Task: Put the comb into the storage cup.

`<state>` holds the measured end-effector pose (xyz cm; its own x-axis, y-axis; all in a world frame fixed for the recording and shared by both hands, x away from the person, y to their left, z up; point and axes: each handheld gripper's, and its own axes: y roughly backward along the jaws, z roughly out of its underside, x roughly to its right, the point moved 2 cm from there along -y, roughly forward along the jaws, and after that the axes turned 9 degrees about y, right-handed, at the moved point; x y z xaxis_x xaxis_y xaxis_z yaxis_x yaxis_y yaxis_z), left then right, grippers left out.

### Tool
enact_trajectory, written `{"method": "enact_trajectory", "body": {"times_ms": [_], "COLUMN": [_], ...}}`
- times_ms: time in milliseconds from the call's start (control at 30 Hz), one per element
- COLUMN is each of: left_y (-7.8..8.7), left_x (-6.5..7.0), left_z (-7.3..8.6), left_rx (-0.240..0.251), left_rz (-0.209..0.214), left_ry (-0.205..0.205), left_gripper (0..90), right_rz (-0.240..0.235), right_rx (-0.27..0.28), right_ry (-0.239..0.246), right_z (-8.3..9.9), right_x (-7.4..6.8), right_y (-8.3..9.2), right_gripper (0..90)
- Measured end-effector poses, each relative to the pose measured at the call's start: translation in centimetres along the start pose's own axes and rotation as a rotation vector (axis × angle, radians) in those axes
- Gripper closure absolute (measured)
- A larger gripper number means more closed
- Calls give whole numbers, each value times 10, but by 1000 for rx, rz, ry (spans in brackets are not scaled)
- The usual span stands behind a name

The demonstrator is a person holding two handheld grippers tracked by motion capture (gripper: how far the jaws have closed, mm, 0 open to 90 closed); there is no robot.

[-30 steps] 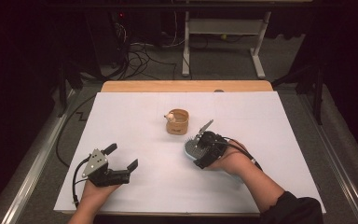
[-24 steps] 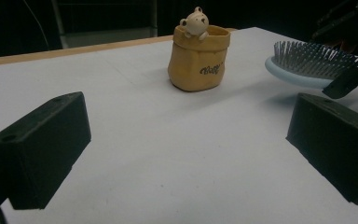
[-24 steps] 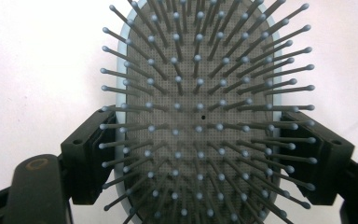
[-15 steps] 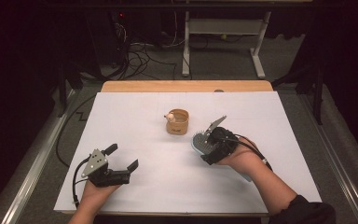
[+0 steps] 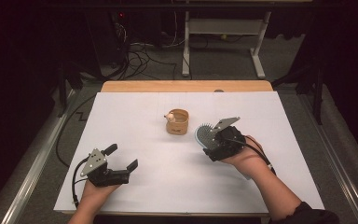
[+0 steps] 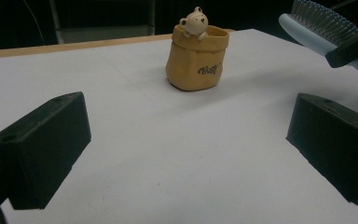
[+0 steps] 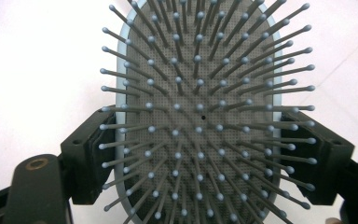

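Right gripper (image 5: 213,142) is clamped across the hairbrush (image 5: 204,135) head, held off the table right of centre, beside the bear pot (image 5: 177,122). Left gripper (image 5: 121,163) idles lower left, jaws wide, nothing between them. Carry step; next probably needs tilting the brush over the pot's mouth before letting go.

A white table (image 5: 144,140) bears a bear-topped pot (image 5: 177,122).

Two black grippers are seen — the left gripper (image 5: 121,164) and right gripper (image 5: 209,140), each topped by a grey three-cornered plate and trailed by a black cable — with a dark sleeve worn on the right arm.
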<state>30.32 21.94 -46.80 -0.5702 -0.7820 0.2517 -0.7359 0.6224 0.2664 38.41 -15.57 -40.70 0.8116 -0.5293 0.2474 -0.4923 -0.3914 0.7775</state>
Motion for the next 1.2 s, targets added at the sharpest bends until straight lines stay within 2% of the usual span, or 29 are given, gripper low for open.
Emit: {"method": "enact_trajectory", "body": {"times_ms": [67, 100, 133, 367, 667, 800, 867, 1200], "left_y": [0, 1, 1, 1, 0, 1, 2, 2], "left_x": [0, 0, 0, -1, 0, 1, 1, 0], "left_z": [0, 0, -1, -1, -1, -1, -2, -2], "left_rx": [0, -1, -1, -2, -2, -3, 0, 0], "left_rz": [-3, -3, -3, -11, -9, -11, -13, -28], "left_ry": [-1, -2, -1, -5, 0, -3, 3, 0], "left_gripper": [0, 0, 0, 0, 0, 0, 0, 0], "right_rz": [23, 23, 35, 87, 116, 148, 150, 190], "right_rx": [41, 41, 69, 145, 199, 250, 259, 374], "right_ry": [-7, -7, -15, -26, -35, -35, -36, -47], "right_z": [0, 0, 1, 5, 9, 8, 8, 5], "right_x": [1, 1, 2, 1, -2, -3, -4, -7], "right_y": [5, 5, 7, 8, 5, 7, 7, 9], "right_gripper": [204, 204, 204, 204, 204, 204, 204, 204]}}
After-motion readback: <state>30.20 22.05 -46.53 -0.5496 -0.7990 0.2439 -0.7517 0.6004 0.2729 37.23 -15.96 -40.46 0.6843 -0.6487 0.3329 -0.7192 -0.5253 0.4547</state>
